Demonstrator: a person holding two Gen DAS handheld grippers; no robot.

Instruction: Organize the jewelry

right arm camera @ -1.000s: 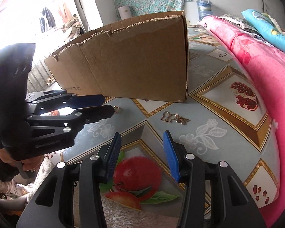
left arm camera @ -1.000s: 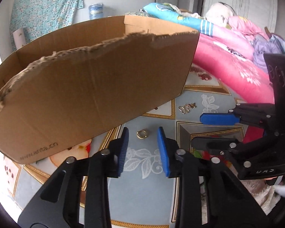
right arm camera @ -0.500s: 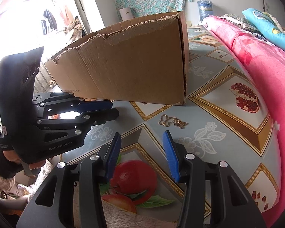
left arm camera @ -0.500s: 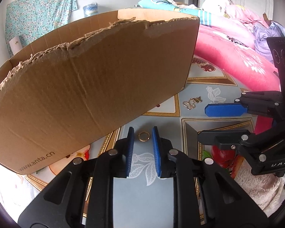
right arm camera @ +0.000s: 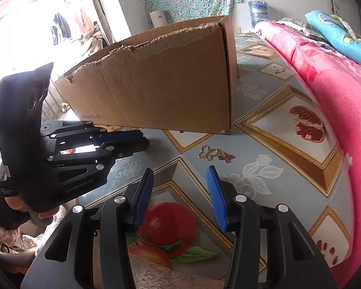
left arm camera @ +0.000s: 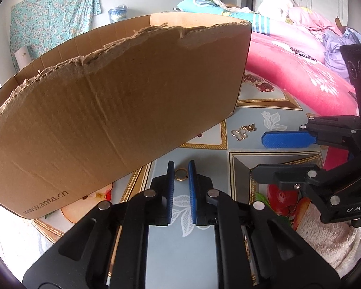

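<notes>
Landmark: we take the torn brown cardboard box as our reference; it stands on the fruit-patterned oilcloth surface, its printed long side facing us.

Left tongs: black frame with blue pads, pointing down at the surface just in front of the box's lower edge. We see the jaws closing, with only a narrow gap left.

Gold ring: a small round gold band lying on the oilcloth just in front of the box, right between the tips of the left tongs. We cannot tell whether the pads already press on it.

Right tongs: same black and blue build, held half apart above the oilcloth near the box's right front corner, with nothing between the pads. In the left wrist view we see them side-on, to the right of the box.

Gold butterfly pieces: two small flat gold ornaments, one an open butterfly outline, the other a solid flower-like shape, touching each other. They lie on the oilcloth just in front of the box's right corner, ahead of the right tongs and well apart from the ring.

Pink floral blanket: bunched along the edge of the surface, to the right of the box.

Person: we see a fuzzy beige sleeve behind the right tongs.
</notes>
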